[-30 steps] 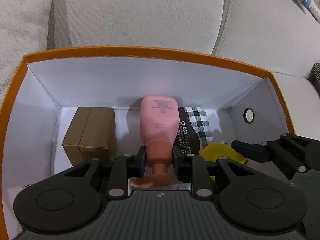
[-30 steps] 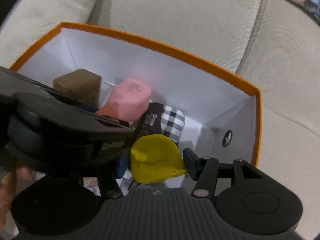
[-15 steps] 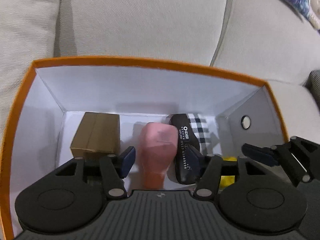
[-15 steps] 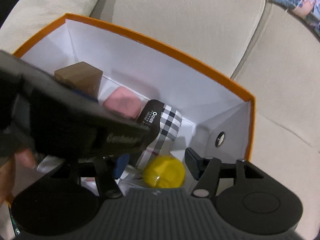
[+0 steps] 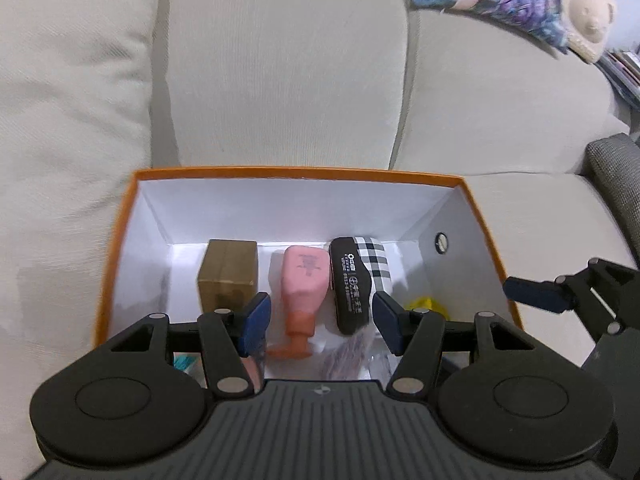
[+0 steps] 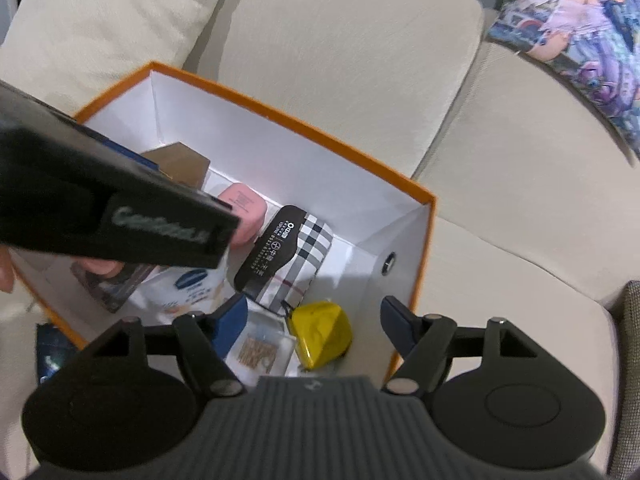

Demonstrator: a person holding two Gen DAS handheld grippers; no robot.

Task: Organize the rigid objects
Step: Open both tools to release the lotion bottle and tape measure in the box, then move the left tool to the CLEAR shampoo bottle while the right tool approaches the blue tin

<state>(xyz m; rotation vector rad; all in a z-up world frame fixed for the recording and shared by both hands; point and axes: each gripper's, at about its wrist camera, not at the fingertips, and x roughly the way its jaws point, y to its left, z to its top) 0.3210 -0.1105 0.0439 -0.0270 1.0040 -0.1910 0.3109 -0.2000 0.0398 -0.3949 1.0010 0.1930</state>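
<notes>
The left gripper (image 5: 320,316) hangs above the near part of an orange box (image 5: 304,173) with white inner walls, its fingers apart and nothing pressed between them. Straight ahead of it and below, between the lines of its two fingers, a pink bottle (image 5: 303,278) lies on the box floor with its darker cap end toward the gripper. Just beyond the left finger stands a brown carton (image 5: 228,274), and just inside the right finger lies a black-and-plaid case (image 5: 358,278), touching or nearly touching the bottle's side. The right gripper (image 6: 314,320) hovers over the near right corner of the same box (image 6: 300,124); its jaws are opening and grip nothing. Below the gap between its fingers a yellow tape measure (image 6: 320,334) rests on the box floor, closer to the left finger than the right, with a clear packet (image 6: 258,354) just to its left. Ahead of it lies the plaid case (image 6: 288,256), and farther on, to the left, the pink bottle (image 6: 244,204) is partly hidden by the left tool's black body. The box sits on a cream sofa (image 5: 288,72).
</notes>
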